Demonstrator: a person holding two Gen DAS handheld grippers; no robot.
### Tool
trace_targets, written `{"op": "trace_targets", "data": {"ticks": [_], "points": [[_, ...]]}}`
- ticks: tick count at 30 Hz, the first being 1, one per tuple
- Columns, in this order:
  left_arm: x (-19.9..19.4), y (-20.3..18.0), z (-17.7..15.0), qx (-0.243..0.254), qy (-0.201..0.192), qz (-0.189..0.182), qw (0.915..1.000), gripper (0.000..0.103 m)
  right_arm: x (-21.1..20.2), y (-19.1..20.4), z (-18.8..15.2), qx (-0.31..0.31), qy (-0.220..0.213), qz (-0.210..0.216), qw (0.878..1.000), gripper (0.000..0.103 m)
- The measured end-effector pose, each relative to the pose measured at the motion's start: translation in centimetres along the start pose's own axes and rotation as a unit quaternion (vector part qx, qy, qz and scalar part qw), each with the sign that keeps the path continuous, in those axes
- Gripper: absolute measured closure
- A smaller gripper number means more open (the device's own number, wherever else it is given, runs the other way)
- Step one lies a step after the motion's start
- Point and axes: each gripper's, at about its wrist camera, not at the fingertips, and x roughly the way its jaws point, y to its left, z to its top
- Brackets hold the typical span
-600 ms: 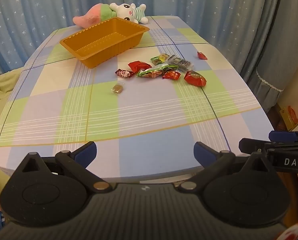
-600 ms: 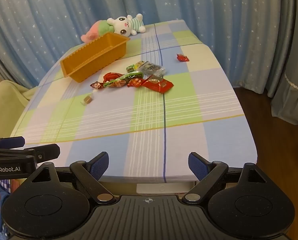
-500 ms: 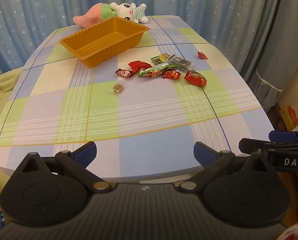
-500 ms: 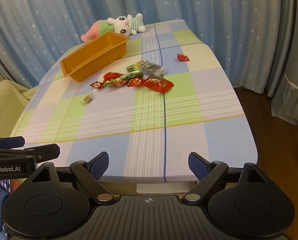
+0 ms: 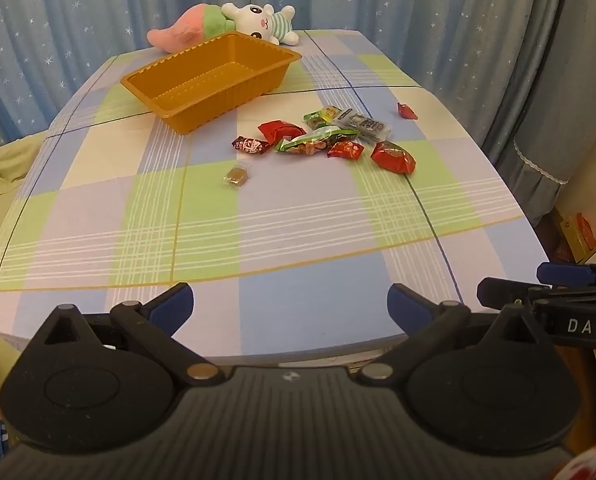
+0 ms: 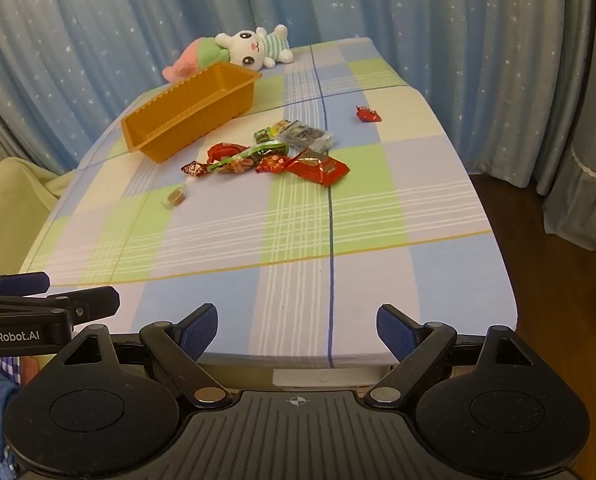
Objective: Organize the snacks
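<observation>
An empty orange tray stands at the far left of the checked table. Several wrapped snacks lie in a loose pile near the table's middle, to the right of the tray. A small brown candy lies apart in front of the pile, and a small red candy lies apart at the far right. My left gripper and my right gripper are both open and empty, held over the table's near edge, far from the snacks.
A plush toy lies behind the tray at the far edge. Blue star curtains hang around the table. A pale green seat is at the left, wooden floor at the right. Each gripper shows at the other's side.
</observation>
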Motion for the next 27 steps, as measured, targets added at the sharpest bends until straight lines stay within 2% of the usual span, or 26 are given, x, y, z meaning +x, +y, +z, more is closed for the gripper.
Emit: {"op": "trace_targets", "data": {"ticks": [27], "points": [[0.15,-0.23,0.32,-0.001,0.002,0.001,1.0000,0.000,0.34,-0.59,0.22,0.001,0.001,0.002,1.000,0.017]]}}
